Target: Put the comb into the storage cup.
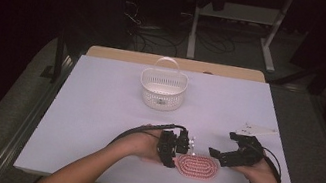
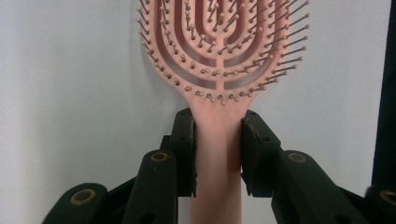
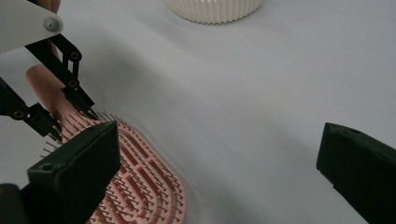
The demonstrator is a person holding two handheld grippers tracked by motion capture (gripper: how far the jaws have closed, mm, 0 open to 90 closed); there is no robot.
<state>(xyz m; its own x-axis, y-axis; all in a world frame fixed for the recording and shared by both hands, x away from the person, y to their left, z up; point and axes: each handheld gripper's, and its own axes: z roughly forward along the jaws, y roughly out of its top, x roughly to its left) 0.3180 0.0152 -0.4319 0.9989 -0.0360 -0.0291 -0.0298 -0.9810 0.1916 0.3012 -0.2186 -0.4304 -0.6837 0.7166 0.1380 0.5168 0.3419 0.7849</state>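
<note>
A pink hairbrush (image 1: 196, 167) lies bristles-up near the table's front edge. My left gripper (image 1: 174, 147) is at its left end. In the left gripper view the two black pads (image 2: 252, 149) are shut on the brush's handle (image 2: 217, 186), with the vented, bristled head (image 2: 219, 42) pointing away. My right gripper (image 1: 225, 144) is just right of the brush head and stands open. In the right gripper view its jaws are wide apart; the left one hangs over the brush head (image 3: 140, 186) and the right one over bare table. The left gripper (image 3: 46, 88) shows there at the handle.
A white ribbed basket (image 1: 162, 89) with an upright handle stands at the back middle of the white table (image 1: 96, 110); its base (image 3: 215, 9) shows in the right gripper view. Both forearms come in from the front edge. The room beyond the table is dark, with desk legs and cables.
</note>
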